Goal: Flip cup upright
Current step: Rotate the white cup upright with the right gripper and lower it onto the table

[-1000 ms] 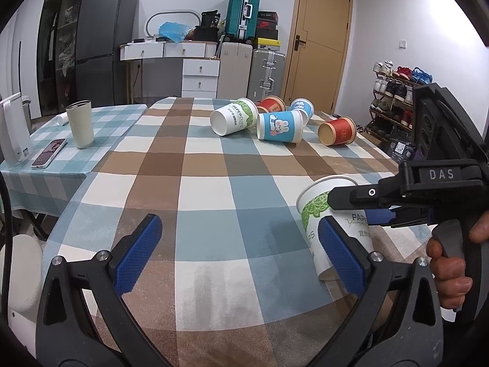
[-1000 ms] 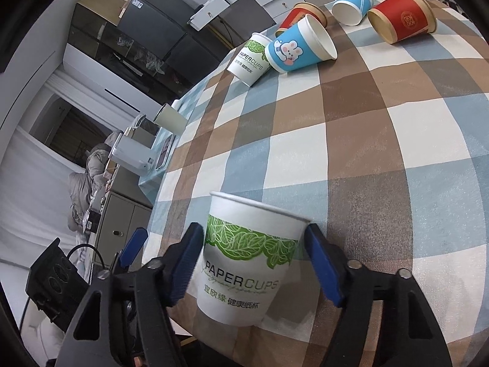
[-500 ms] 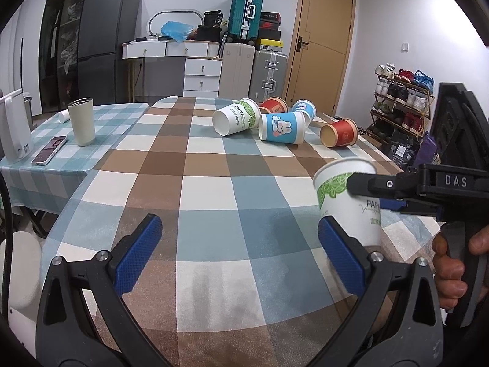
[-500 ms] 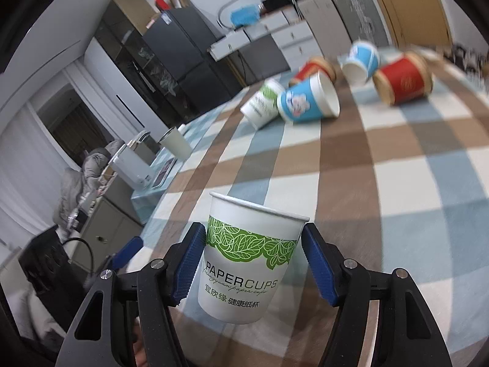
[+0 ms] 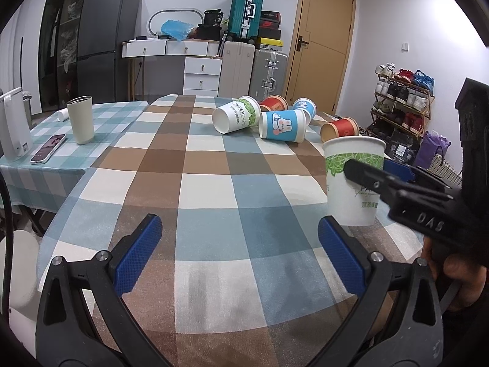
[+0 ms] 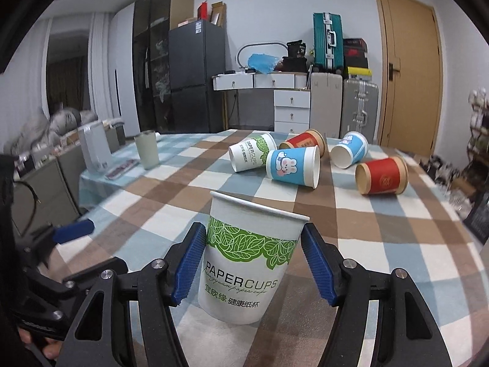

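The near half of the checked table [image 5: 214,189] lies bare in front of the wide-open left gripper [image 5: 238,250], giving free passage. On its right, the upright white cup [image 5: 351,183] held in the right gripper [image 6: 253,263] blocks the way. Farther back, five cups [image 6: 293,165] lie tumbled close together; gaps between them look narrow, though distortion makes this uncertain. A tumbler [image 5: 80,120] and phone [image 5: 48,148] stand far left.

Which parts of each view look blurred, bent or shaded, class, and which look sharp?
Left wrist view: fisheye bows the door, dark corners, the leaf-print cup sharp. Right wrist view: print on that cup crisp between the right claw pads, the edges smeared, notably the shoe rack; soft even light, faint shadows on the tablecloth.
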Action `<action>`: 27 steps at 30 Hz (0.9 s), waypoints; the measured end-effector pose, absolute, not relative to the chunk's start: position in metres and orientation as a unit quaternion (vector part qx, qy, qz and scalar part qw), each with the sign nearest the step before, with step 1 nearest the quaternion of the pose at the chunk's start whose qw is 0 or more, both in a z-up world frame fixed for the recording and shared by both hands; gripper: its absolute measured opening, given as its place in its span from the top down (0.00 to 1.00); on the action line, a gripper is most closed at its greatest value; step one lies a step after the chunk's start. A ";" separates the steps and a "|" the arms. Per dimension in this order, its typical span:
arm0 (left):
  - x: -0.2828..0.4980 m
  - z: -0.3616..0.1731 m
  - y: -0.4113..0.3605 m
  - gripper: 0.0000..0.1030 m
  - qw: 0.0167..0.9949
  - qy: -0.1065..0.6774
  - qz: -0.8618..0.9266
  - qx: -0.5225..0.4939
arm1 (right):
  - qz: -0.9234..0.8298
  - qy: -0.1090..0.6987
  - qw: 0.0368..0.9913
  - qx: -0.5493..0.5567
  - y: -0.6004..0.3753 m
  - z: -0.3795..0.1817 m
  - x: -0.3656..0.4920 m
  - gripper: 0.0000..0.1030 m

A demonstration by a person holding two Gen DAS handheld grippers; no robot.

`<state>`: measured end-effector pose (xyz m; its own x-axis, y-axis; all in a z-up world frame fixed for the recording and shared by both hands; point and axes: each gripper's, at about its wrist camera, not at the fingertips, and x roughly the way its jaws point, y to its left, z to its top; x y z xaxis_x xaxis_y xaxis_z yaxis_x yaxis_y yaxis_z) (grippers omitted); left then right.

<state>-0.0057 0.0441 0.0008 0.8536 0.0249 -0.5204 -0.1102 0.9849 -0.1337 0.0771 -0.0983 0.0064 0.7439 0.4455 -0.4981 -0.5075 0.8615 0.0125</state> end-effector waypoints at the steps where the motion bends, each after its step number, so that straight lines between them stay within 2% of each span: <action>1: -0.006 0.001 0.044 0.01 0.960 0.268 0.035 -0.079 | 0.250 0.244 0.934 -0.075 -0.095 0.006 0.076 0.36; 27: 0.000 -0.009 0.041 0.01 0.959 0.268 0.037 -0.078 | 0.282 0.241 0.923 -0.099 -0.108 -0.016 0.032 0.42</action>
